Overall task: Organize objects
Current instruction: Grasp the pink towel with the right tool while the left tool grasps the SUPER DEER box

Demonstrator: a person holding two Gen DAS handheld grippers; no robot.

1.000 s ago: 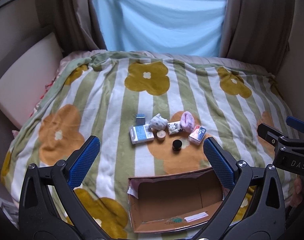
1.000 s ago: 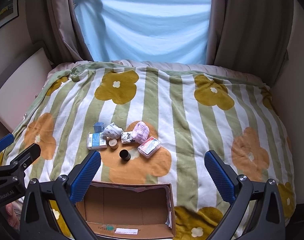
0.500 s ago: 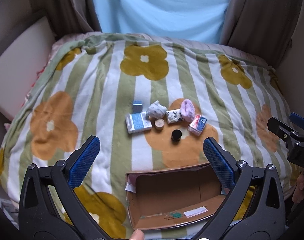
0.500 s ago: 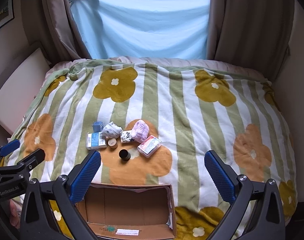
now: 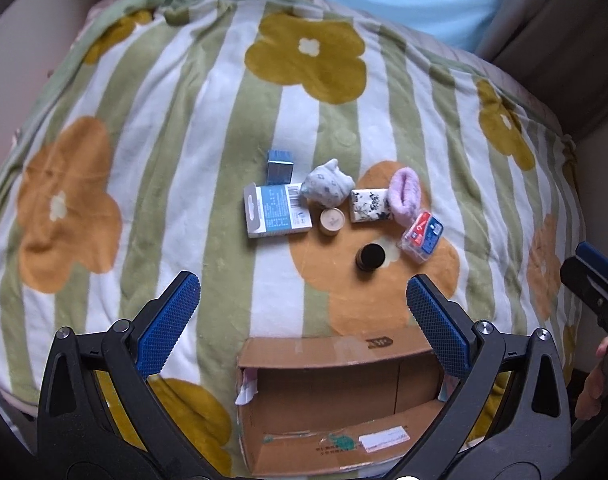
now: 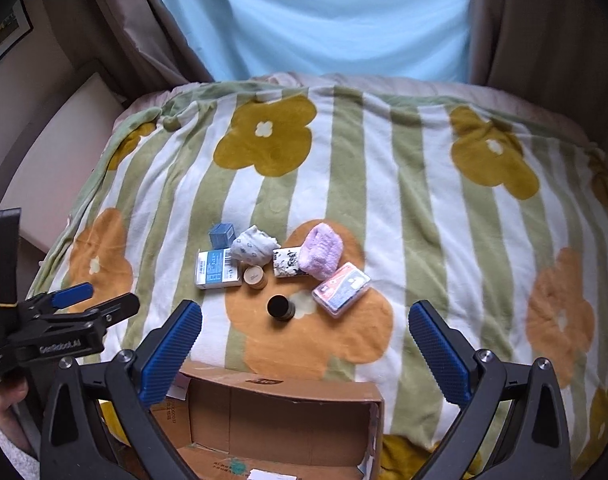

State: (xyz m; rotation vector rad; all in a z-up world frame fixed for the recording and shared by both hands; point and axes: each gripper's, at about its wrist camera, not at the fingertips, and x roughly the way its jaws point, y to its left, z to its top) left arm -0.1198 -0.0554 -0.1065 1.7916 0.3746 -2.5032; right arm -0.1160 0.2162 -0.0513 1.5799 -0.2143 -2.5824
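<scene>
On bed, small items clustered beyond empty box. Left claw and right claw both spread, holding nothing. Best start: black jar, nearest; descend straight, pinch sides, avoid nudging neighbours.

Open blanket lay all round the item cluster, so approach was free from left, right & far side. Cardboard box blocked the near side. Items sat tight: black jar stood apart w/ room around it; white pack, wooden cap, socks touching
</scene>
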